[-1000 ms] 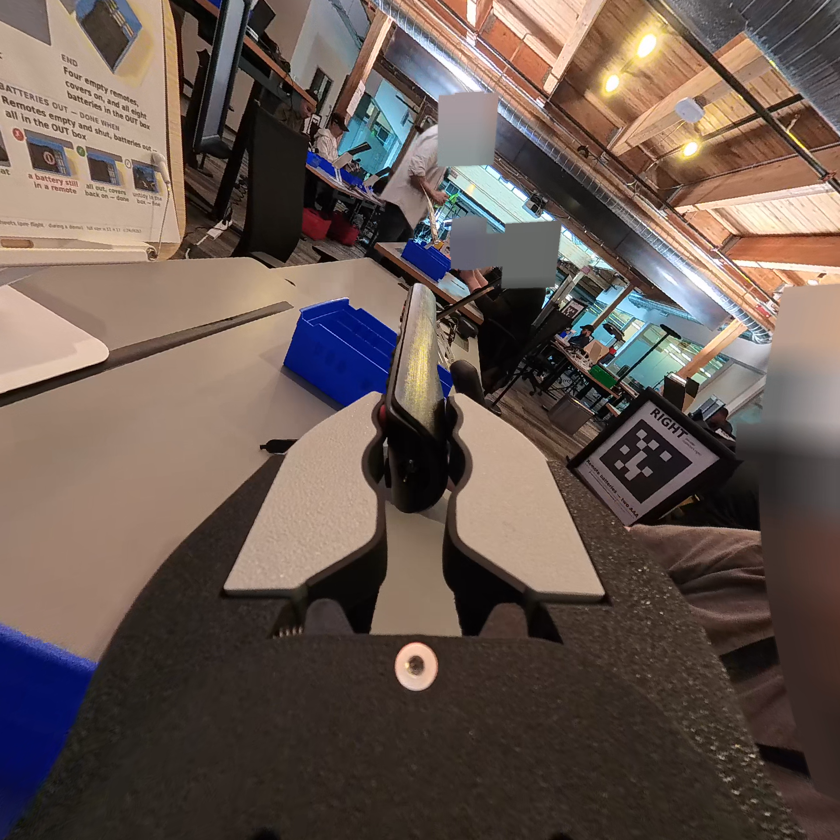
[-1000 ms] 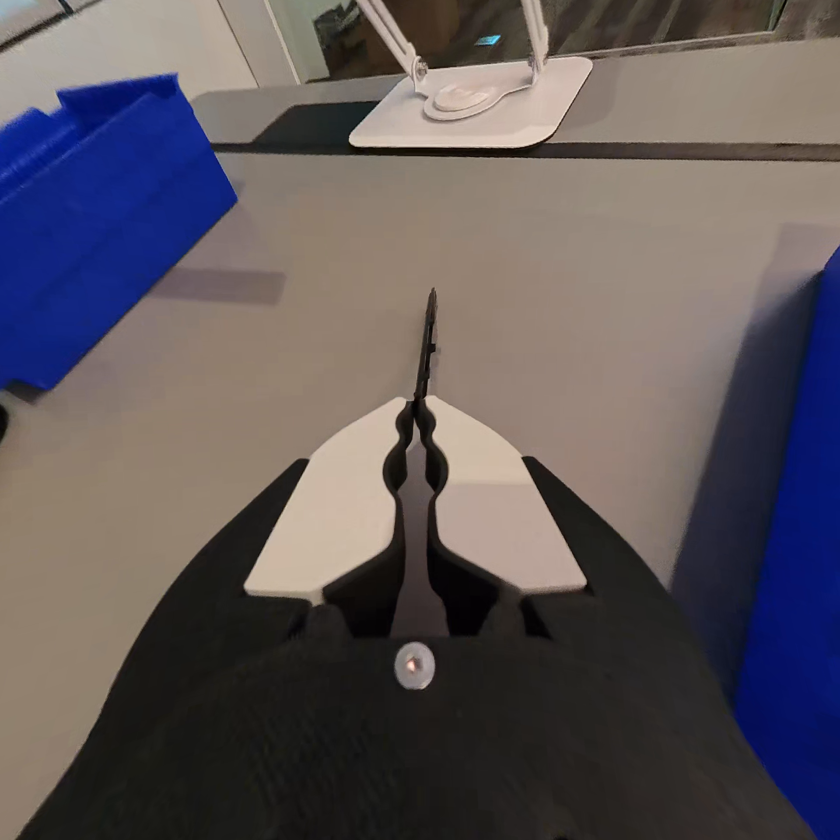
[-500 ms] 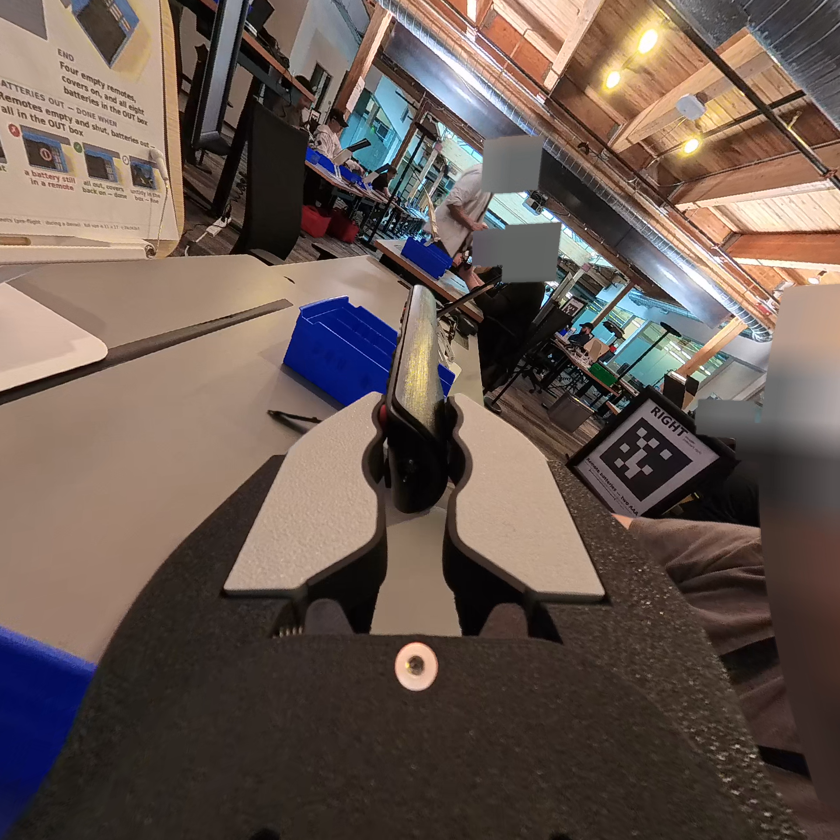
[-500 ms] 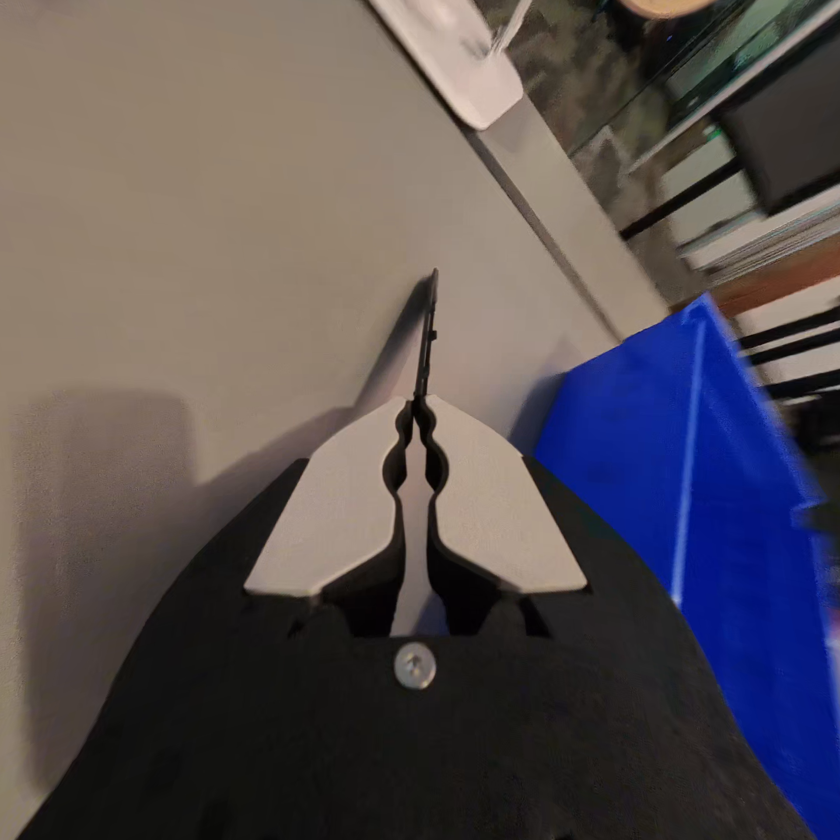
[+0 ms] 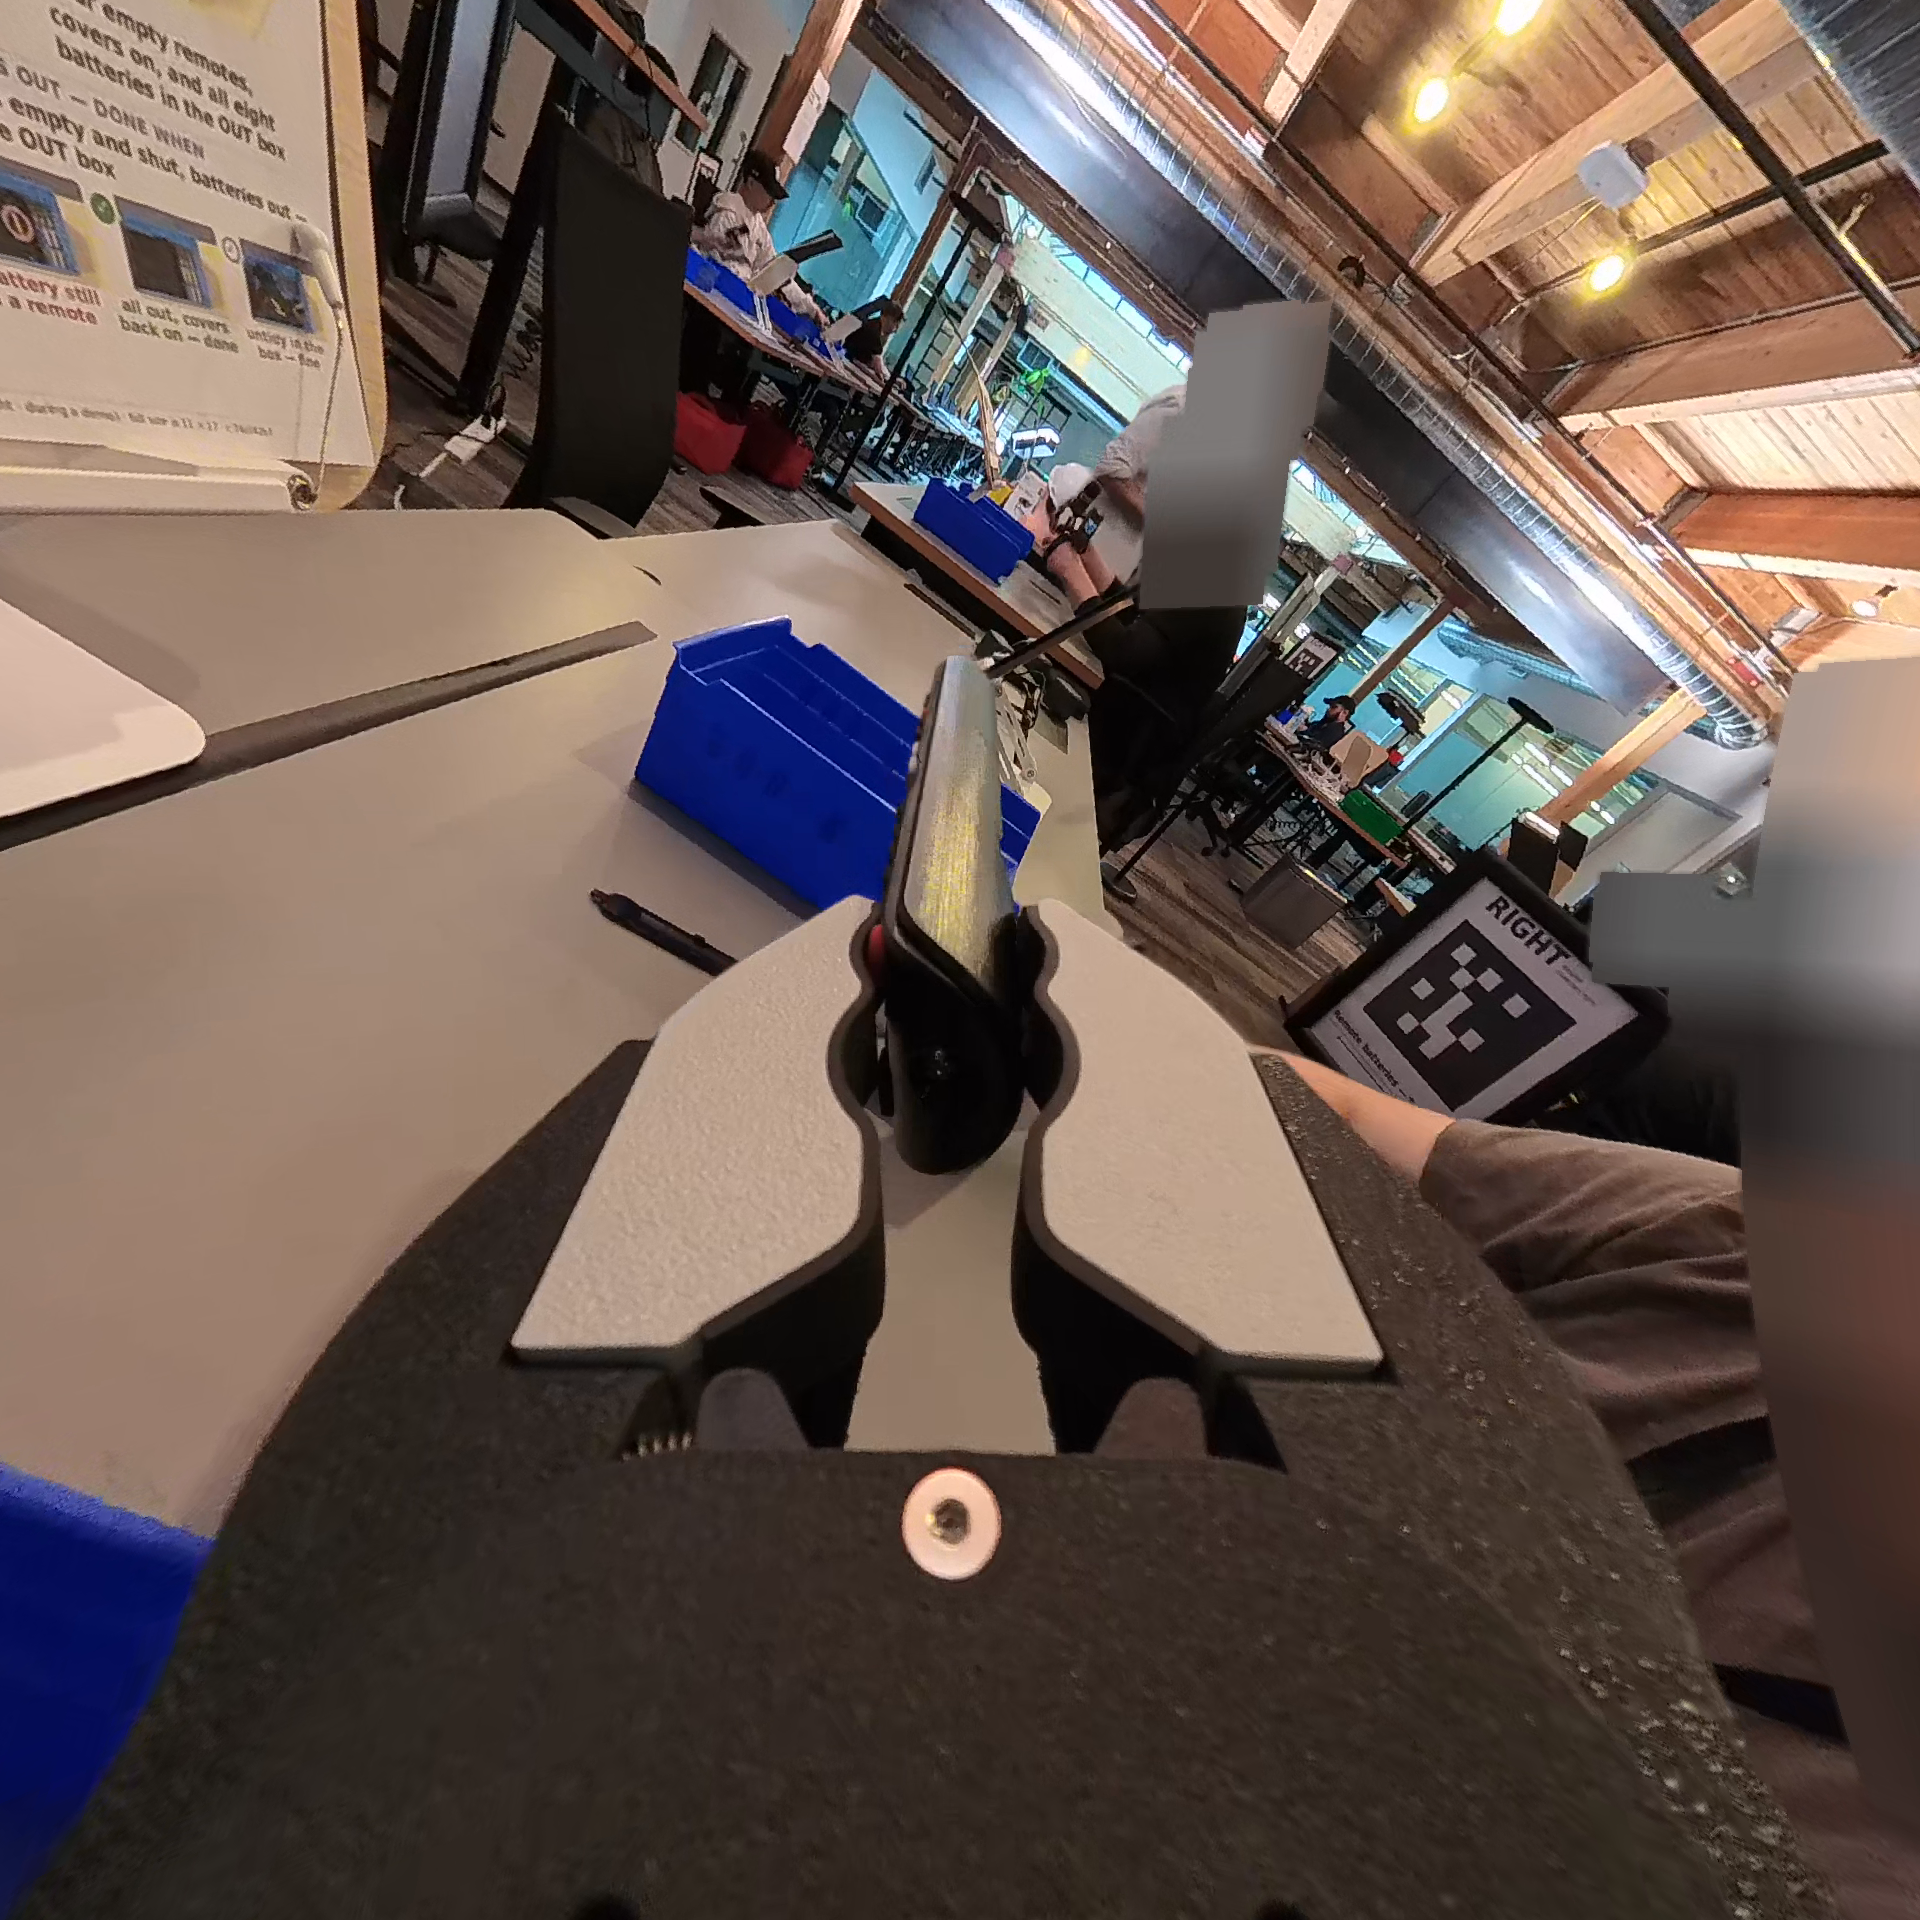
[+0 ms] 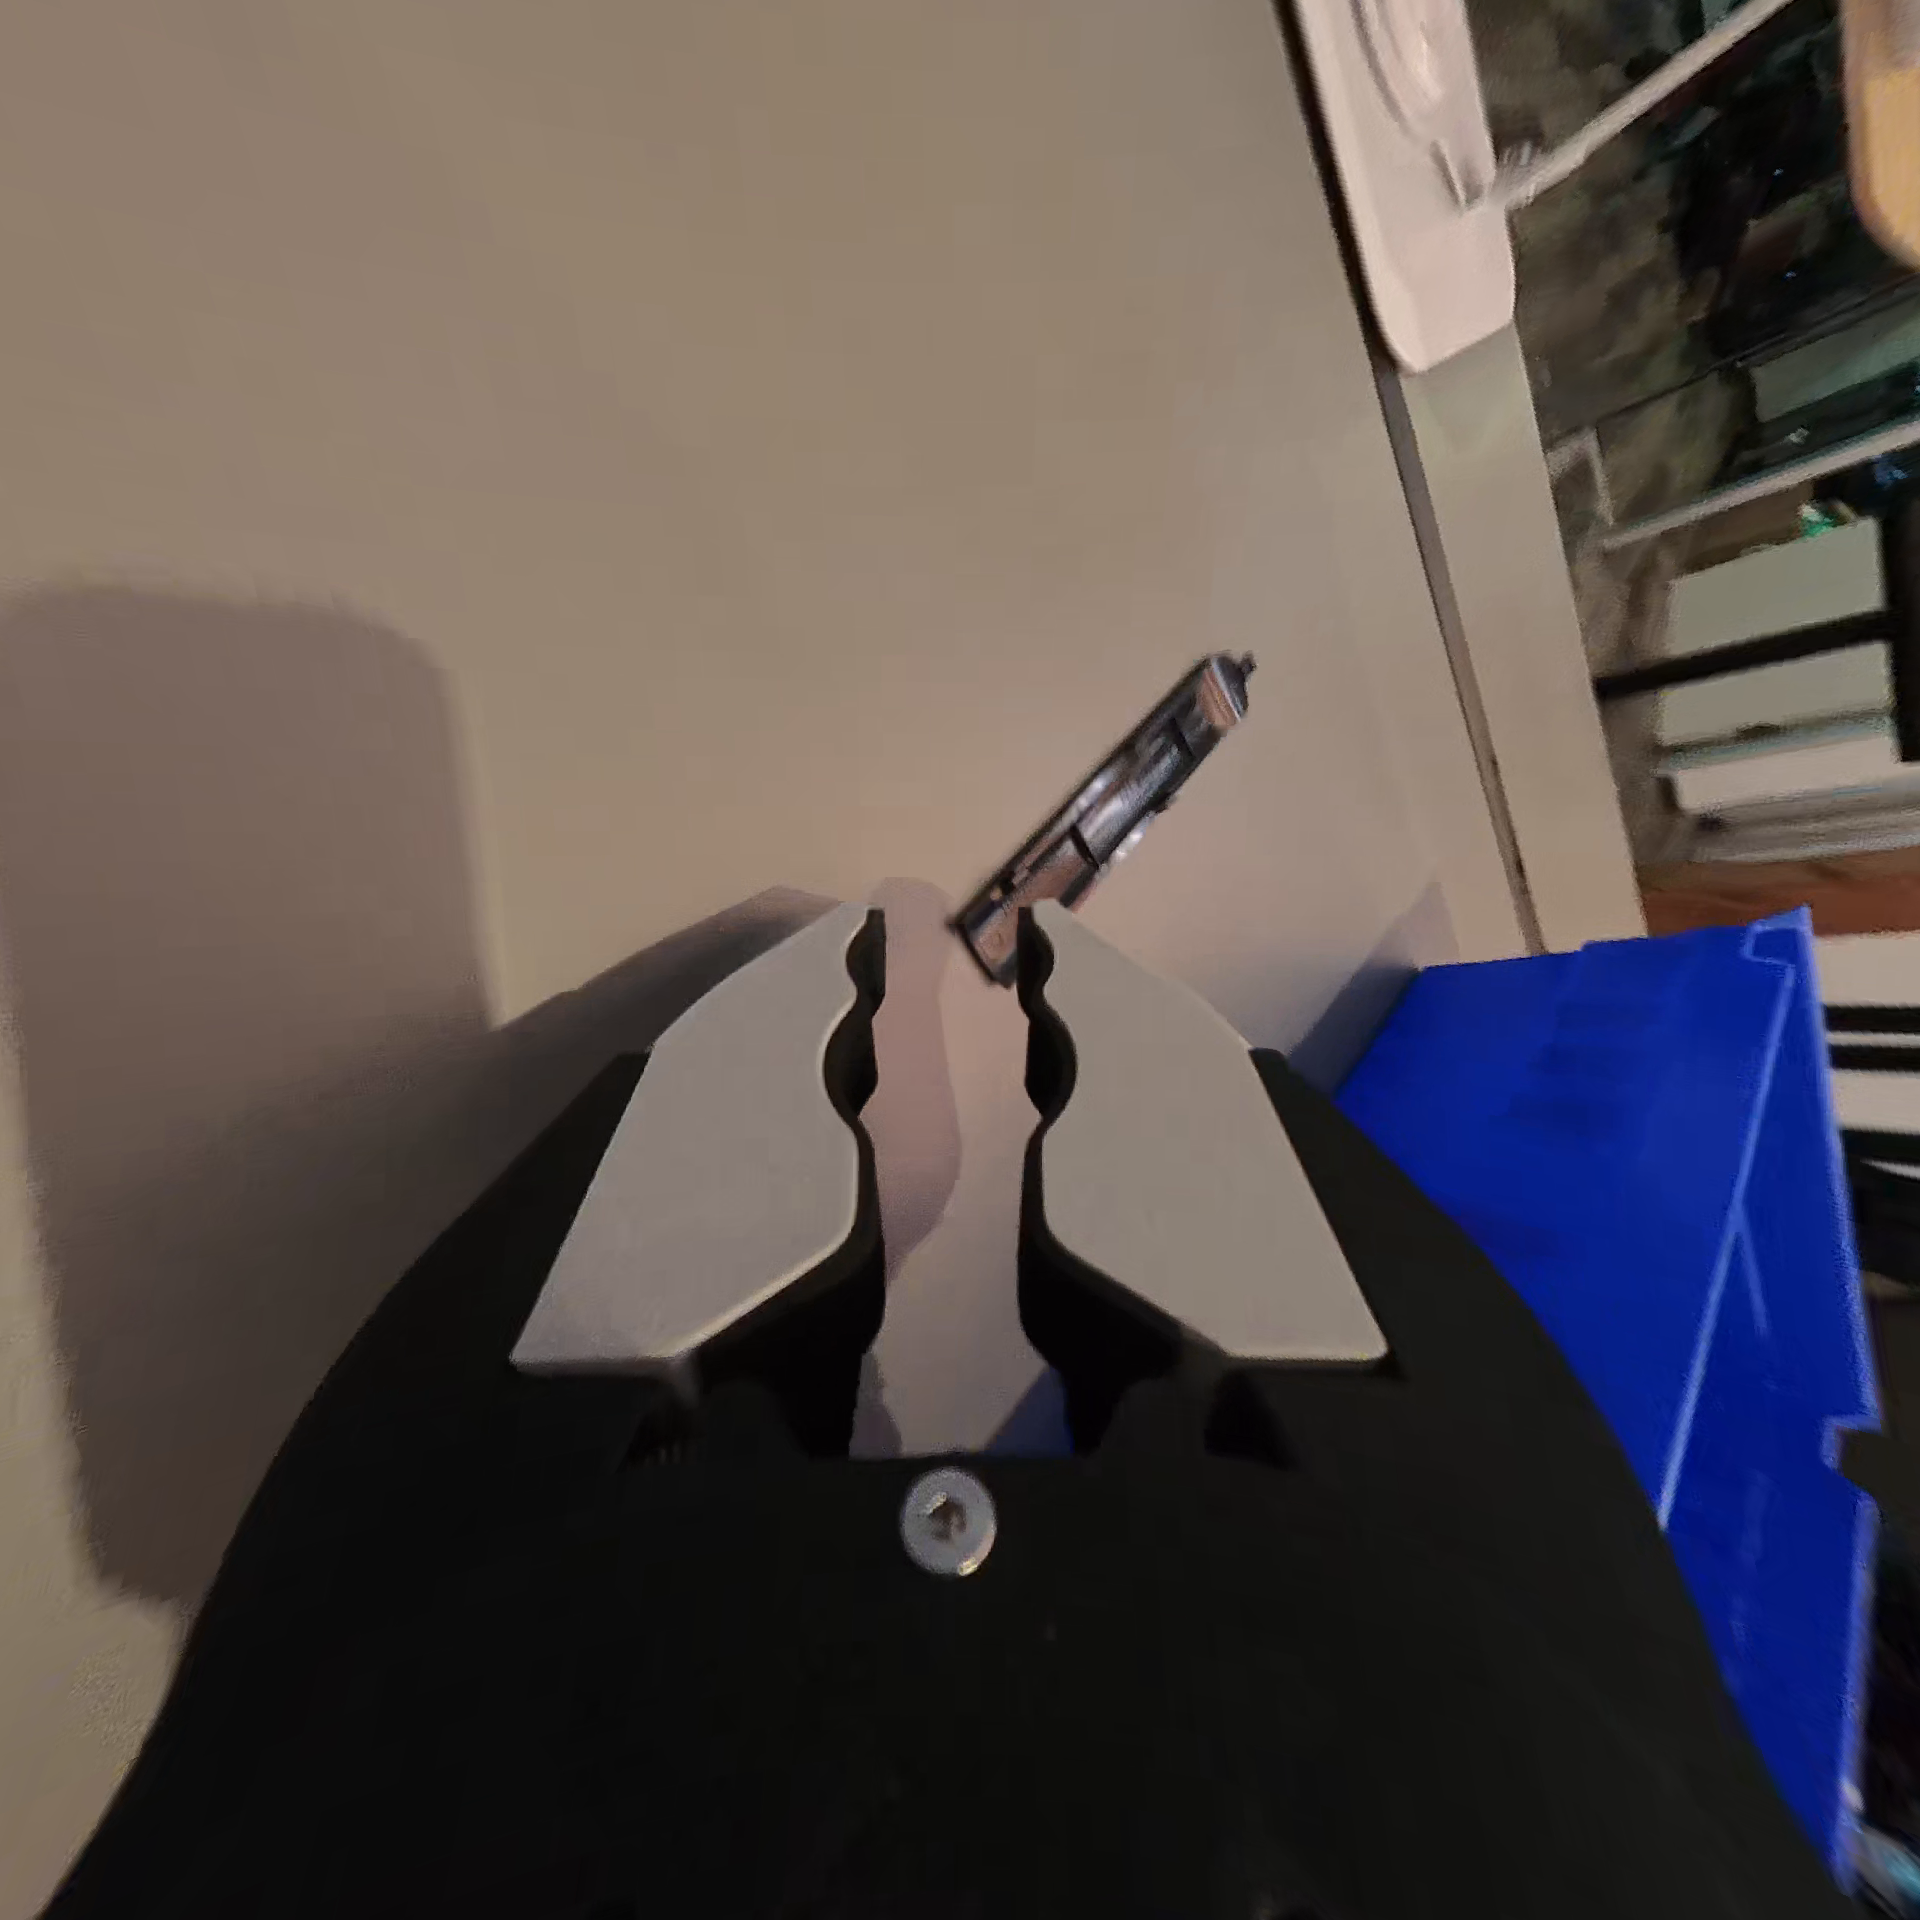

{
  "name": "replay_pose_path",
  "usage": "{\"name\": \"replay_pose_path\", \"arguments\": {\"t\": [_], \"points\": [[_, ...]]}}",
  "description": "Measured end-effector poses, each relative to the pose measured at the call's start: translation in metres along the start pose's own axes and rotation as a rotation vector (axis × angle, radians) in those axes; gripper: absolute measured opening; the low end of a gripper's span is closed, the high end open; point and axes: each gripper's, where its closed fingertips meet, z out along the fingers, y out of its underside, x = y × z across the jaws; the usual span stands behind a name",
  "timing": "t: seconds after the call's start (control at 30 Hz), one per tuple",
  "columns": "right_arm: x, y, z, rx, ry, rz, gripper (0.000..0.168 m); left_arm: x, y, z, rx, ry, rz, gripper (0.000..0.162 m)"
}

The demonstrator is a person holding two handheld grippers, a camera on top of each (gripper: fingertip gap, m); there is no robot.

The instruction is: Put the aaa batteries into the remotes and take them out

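Note:
My left gripper (image 5: 951,925) is shut on a black remote (image 5: 951,831). It holds the remote edge-on above the grey table (image 5: 260,1039), with the long body pointing away from me. My right gripper (image 6: 951,914) is open over the table (image 6: 675,416). A thin black battery cover (image 6: 1117,810), blurred and tilted, sits just ahead with its near end by the right fingertip, free of the jaws. A thin black piece (image 5: 649,925) lies on the table left of my left fingers. No batteries show.
A blue bin (image 5: 769,790) stands on the table beyond the remote, and another blue bin (image 5: 83,1621) is at the lower left. A blue bin (image 6: 1662,1299) is close on my right gripper's right. A white stand base (image 6: 1423,208) and an instruction board (image 5: 156,208) are at the back. The right gripper's tag (image 5: 1465,997) and a sleeve (image 5: 1558,1268) are at the right.
My right gripper swung round and opened, letting go of the battery cover, which now tilts away to the right. My left gripper still holds the remote, almost unmoved.

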Motion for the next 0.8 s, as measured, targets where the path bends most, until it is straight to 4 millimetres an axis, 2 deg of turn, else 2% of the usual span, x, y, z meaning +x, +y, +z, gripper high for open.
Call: {"name": "replay_pose_path", "arguments": {"t": [0.1, 0.17, 0.23, 0.3, 0.37, 0.43, 0.57, 0.63, 0.67, 0.73, 0.8], "points": [[0.006, -0.044, -0.034, 0.162, -0.156, 0.108, 0.026, -0.001, 0.010, 0.008, -0.068, -0.004, 0.010, 0.023], [0.013, -0.085, -0.062, 0.287, -0.325, 0.137, 0.032, -0.001, 0.021, 0.017, -0.131, -0.006, 0.021, 0.023], [0.029, -0.123, -0.087, 0.393, -0.438, 0.151, 0.039, 0.001, 0.032, 0.027, -0.193, -0.001, 0.033, 0.023], [0.048, -0.153, -0.102, 0.466, -0.511, 0.157, 0.047, 0.002, 0.041, 0.036, -0.246, 0.002, 0.045, 0.023], [0.052, -0.174, -0.109, 0.497, -0.623, 0.138, 0.047, 0.005, 0.050, 0.044, -0.298, 0.015, 0.060, 0.023], [0.044, -0.186, -0.104, 0.458, -0.753, 0.129, 0.049, 0.007, 0.058, 0.052, -0.340, 0.027, 0.075, 0.023], [0.007, -0.190, -0.085, 0.317, -1.031, 0.123, 0.049, 0.010, 0.074, 0.065, -0.420, 0.046, 0.081, 0.023], [-0.005, -0.187, -0.077, 0.269, -1.115, 0.136, 0.031, 0.010, 0.083, 0.068, -0.463, 0.057, 0.088, 0.024], [-0.009, -0.184, -0.074, 0.263, -1.141, 0.143, 0.024, 0.010, 0.086, 0.069, -0.483, 0.054, 0.094, 0.024], [-0.011, -0.184, -0.070, 0.293, -1.167, 0.188, 0.023, 0.007, 0.085, 0.070, -0.473, 0.038, 0.112, 0.024], [-0.006, -0.189, -0.069, 0.365, -1.197, 0.283, 0.022, 0.006, 0.071, 0.071, -0.386, 0.048, 0.093, 0.025]]}}
